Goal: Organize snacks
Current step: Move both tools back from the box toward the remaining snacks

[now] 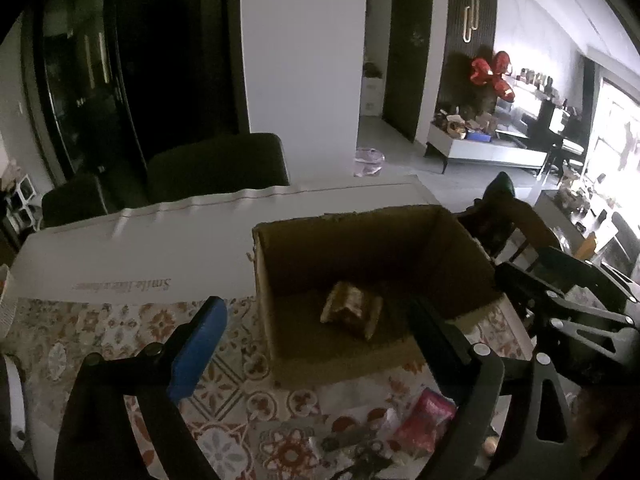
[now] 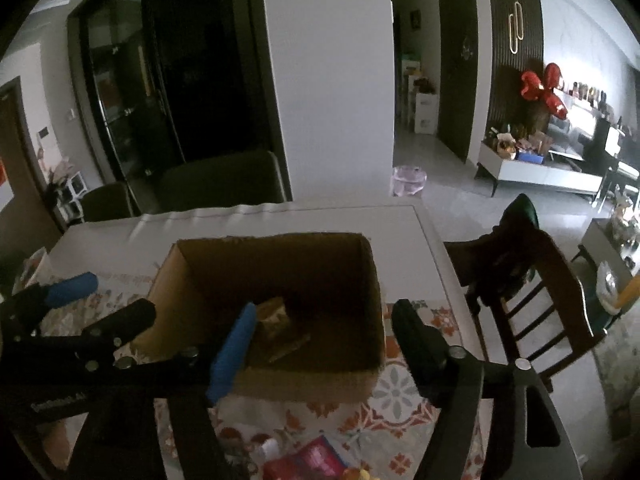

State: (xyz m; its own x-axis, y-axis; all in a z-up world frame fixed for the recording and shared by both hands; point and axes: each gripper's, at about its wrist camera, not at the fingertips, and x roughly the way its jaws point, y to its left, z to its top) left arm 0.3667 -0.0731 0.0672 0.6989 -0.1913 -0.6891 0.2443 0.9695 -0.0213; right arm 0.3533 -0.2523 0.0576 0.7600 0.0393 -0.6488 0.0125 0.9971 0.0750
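Room: dim dining area, table (image 1: 120, 248) partly under a patterned tablecloth (image 1: 100, 332).
Left gripper (image 1: 312, 332): fingers apart, holding nothing.
Cardboard box (image 1: 280, 352): open, one tan snack packet (image 1: 352, 312) lying inside.
Red snack packet (image 1: 424, 420): on the cloth before the box.
Right gripper (image 2: 324, 328): fingers apart, holding nothing.

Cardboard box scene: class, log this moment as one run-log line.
cardboard box: one gold snack inside | red packet: on tablecloth | left gripper: open, empty | right gripper: open, empty
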